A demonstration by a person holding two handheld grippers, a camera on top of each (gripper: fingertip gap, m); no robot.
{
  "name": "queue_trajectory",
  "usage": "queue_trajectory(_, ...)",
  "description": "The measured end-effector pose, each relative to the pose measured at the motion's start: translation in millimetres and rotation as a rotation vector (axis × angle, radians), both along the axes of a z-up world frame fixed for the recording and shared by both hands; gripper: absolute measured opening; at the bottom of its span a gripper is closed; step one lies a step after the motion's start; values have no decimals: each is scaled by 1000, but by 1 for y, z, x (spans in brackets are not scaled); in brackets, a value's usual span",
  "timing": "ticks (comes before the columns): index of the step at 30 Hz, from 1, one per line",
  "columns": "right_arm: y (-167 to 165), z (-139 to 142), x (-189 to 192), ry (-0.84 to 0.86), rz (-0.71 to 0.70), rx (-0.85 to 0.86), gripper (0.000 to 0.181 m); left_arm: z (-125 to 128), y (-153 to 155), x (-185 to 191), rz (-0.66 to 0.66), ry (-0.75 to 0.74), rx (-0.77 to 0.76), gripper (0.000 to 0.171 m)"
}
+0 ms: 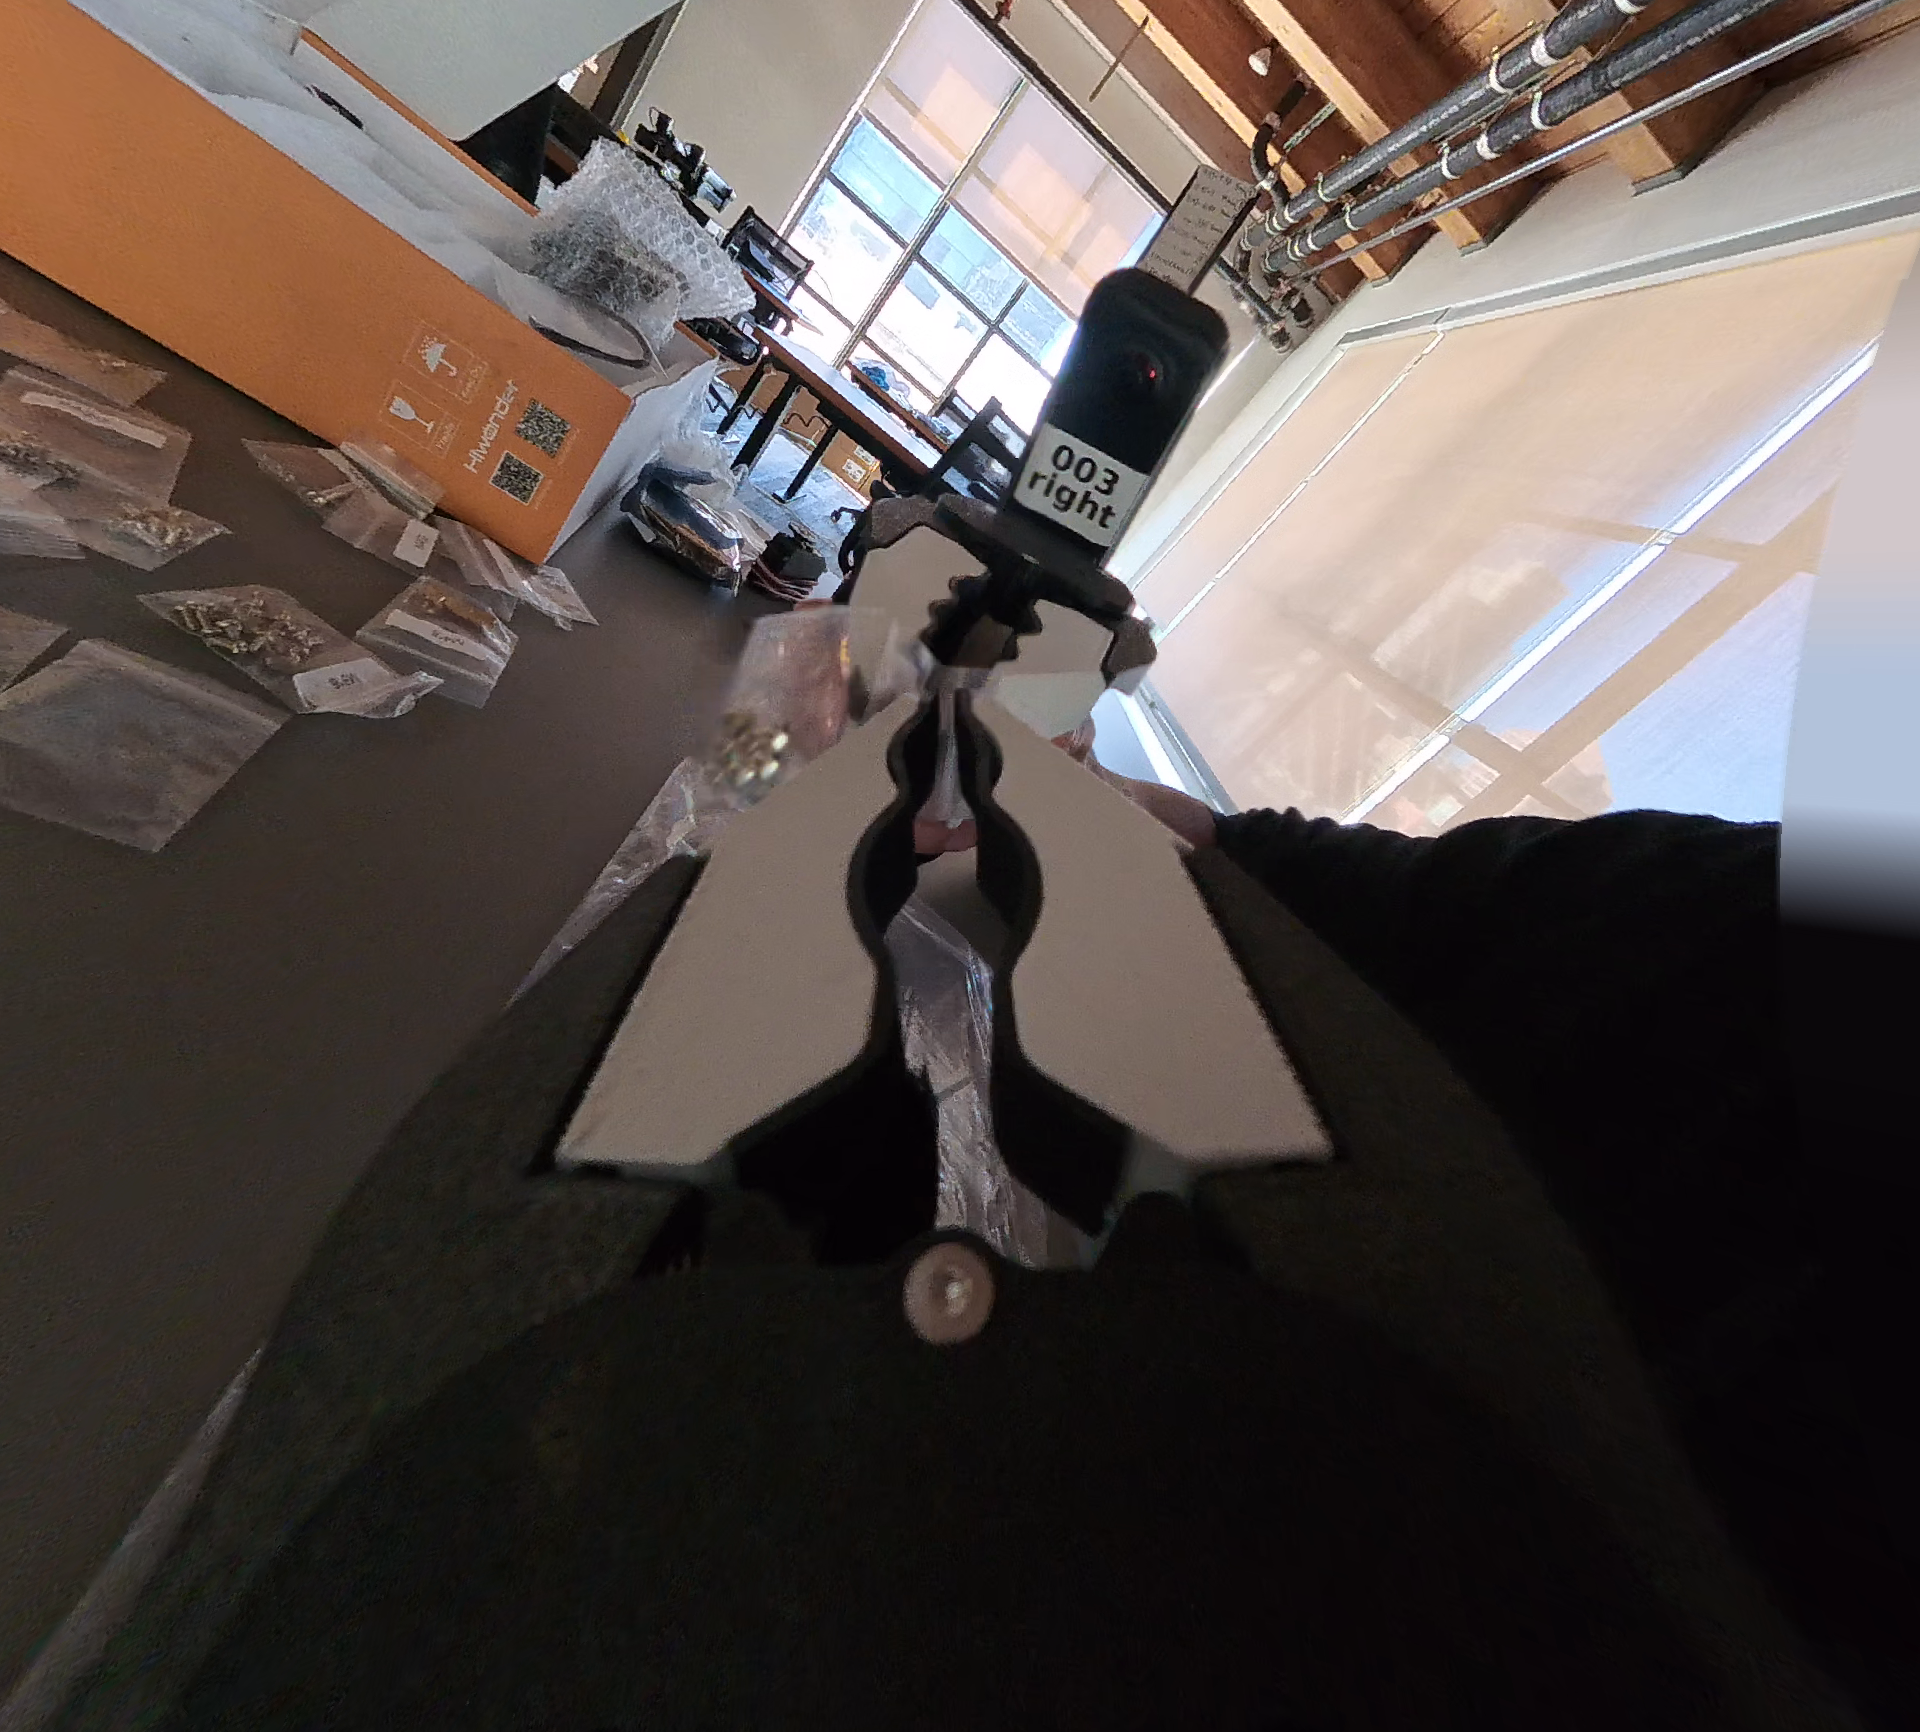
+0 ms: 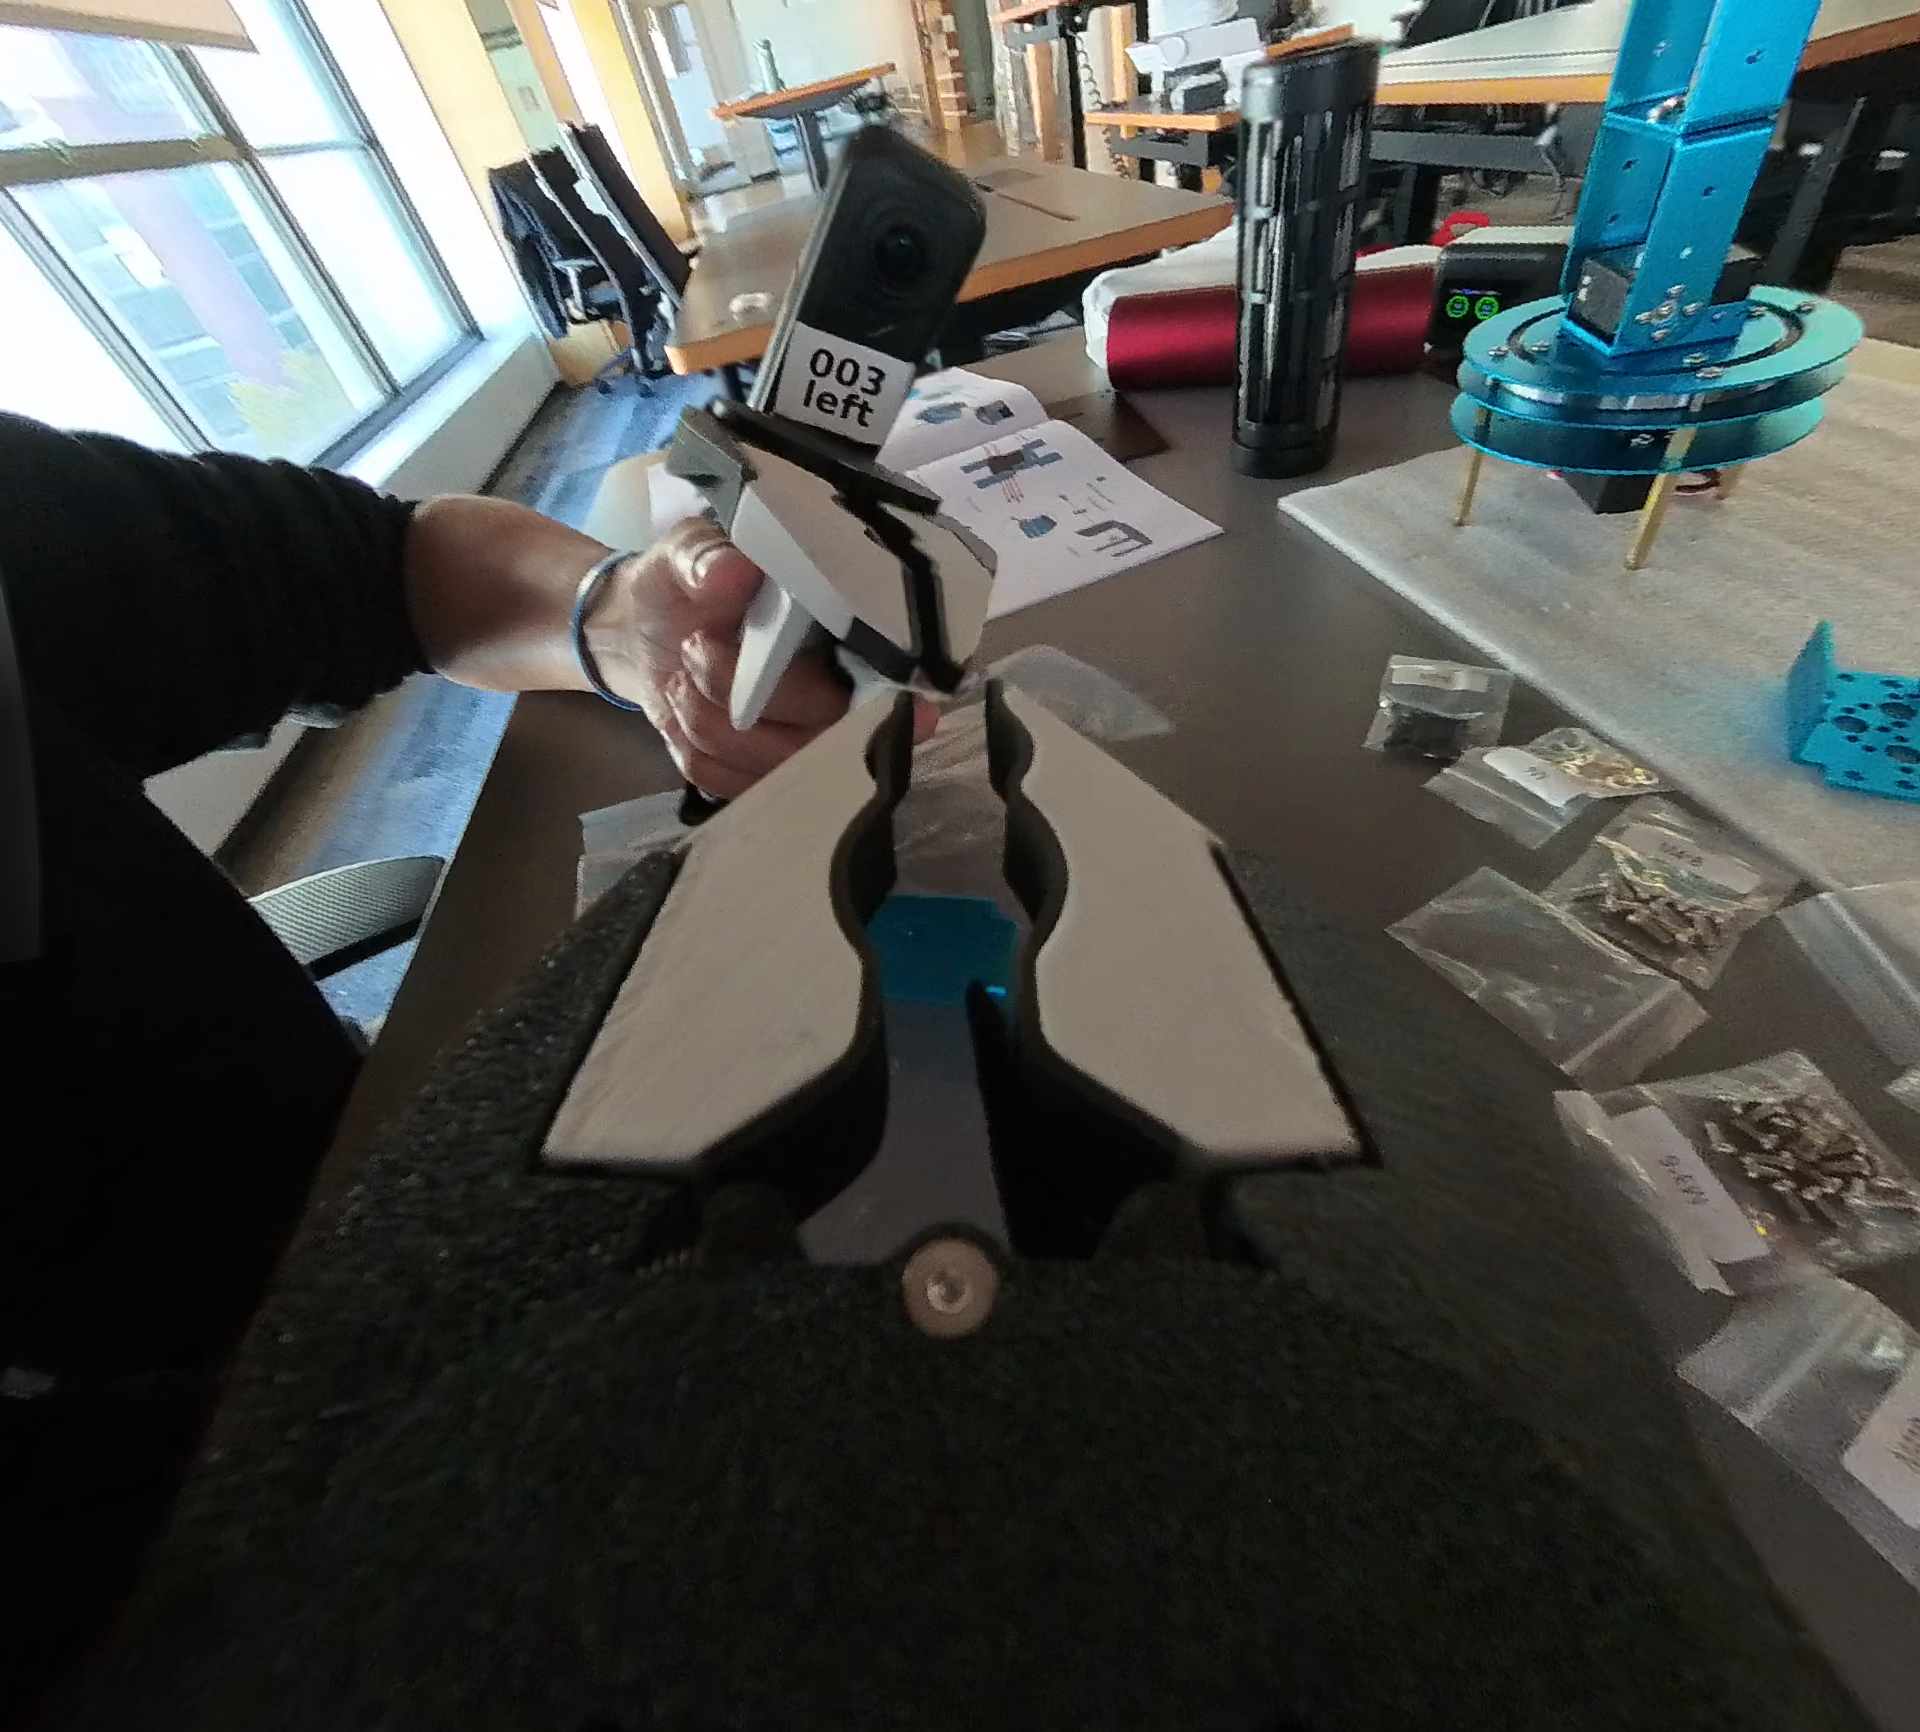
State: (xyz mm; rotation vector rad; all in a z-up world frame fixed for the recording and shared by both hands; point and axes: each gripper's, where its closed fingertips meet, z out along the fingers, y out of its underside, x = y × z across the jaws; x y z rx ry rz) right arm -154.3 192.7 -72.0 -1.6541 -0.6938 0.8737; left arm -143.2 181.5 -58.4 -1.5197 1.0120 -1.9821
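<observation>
We see the left tool [image 1: 948, 726] and right tool [image 2: 948, 708] tip to tip above the desk [image 1: 312, 1007], near its window-side edge. Both are pressed nearly together, each pinching the same clear bag [image 1: 790, 695] of small screws. The bag hangs between them, off the desk. A hand [image 2: 686, 643] in a dark sleeve grips the left tool's handle.

Under the right tool a blue part [image 2: 940, 939] lies on the desk. More screw bags [image 2: 1621, 903] are spread just beside it, toward the near edge. A blue bracket [image 2: 1860, 726] lies beyond them.

Toward the far edge there is an open booklet [image 2: 1049, 498], a black bottle [image 2: 1299, 259] standing upright and a blue robot arm [image 2: 1704, 155] on a round base. In the left wrist view an orange box [image 1: 260, 269] sits on the desk behind other screw bags [image 1: 249, 633].
</observation>
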Motion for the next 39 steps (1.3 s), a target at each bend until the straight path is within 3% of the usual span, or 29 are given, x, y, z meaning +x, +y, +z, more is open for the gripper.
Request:
queue_trajectory(4,-2,6,3,64,28,-21,0,3,1,-2,-1,-10,16,0)
queue_trajectory(10,-5,12,3,157,79,-82,0,3,-3,-3,9,-7,124,3)
queue_trajectory(17,-10,17,1,226,134,-123,0,6,-7,-4,-14,-31,106,4)
queue_trajectory(20,-17,21,-1,298,209,-173,2,7,-10,-4,-24,-33,111,7)
queue_trajectory(23,-23,26,-2,372,281,-221,22,6,-7,-4,-3,-29,119,5)
queue_trajectory(39,-17,20,-1,369,252,-264,15,1,-5,-3,45,-13,224,2)
